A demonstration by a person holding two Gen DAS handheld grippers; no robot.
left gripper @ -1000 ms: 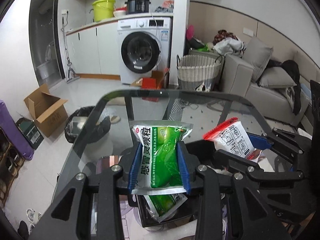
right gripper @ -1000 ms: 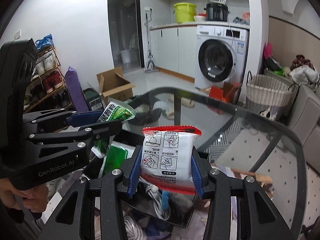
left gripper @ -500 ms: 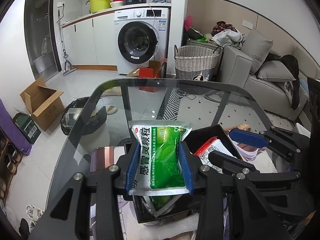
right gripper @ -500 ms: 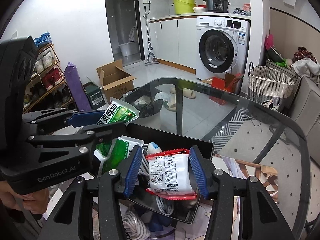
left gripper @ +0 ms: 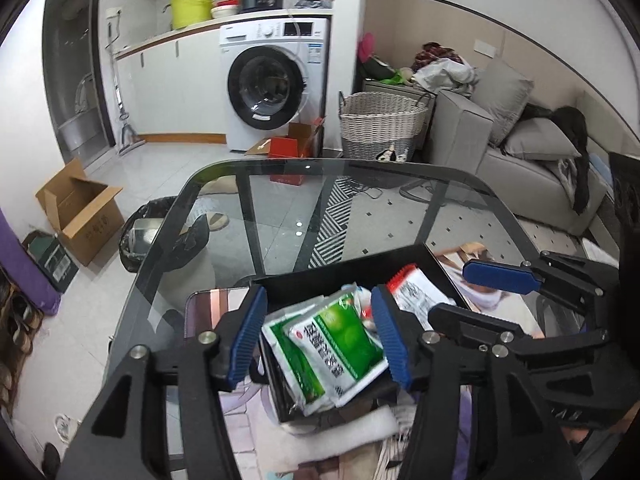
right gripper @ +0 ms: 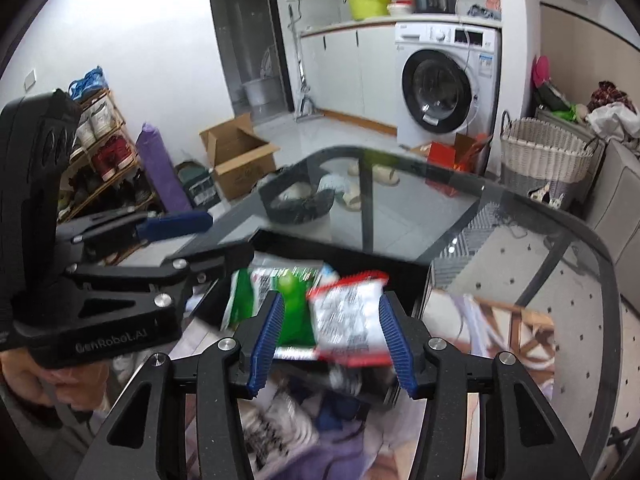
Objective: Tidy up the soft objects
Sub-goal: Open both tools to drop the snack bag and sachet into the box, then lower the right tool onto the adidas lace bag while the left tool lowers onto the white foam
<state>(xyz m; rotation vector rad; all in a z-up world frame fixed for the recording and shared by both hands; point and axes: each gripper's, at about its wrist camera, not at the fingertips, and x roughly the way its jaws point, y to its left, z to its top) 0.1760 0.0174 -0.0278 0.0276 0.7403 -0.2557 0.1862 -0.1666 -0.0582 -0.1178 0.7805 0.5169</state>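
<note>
Both grippers hang over the black tray (left gripper: 344, 270) on the glass desk (left gripper: 280, 216), fingers spread wide on each, gripping nothing. The left gripper (left gripper: 322, 334) has the green sachet (left gripper: 340, 346) lying loose between its fingers, on top of a second green pack (left gripper: 288, 360) in the tray and not touching either pad as far as I can tell. The right gripper (right gripper: 332, 338) frames the red-edged white pack (right gripper: 348, 320), which looks blurred w/ motion, so I can't tell if it's settled or not yet landed. From the left cam that white pack (left gripper: 416, 292) sits at about 2 o'clock from the green one, near the tray's right wall. Risks, imo: the green sachet is perched at the tray's near edge, 6 o'clock side, tilted up on the pile; a finger brushing it on the way out could flick it over the rim onto the clutter below. Same for the white pack: slick film, it slides easily if it lands on a slope. The two grippers are also close together, the right gripper's fingers (left gripper: 500, 276) at 3 o'clock from the left one, so lifting both at once could knock them together or drag a pack corner. The tray is full already, stuff under it is soft and uneven, so a bump may shift the whole tray on the glass.
</note>
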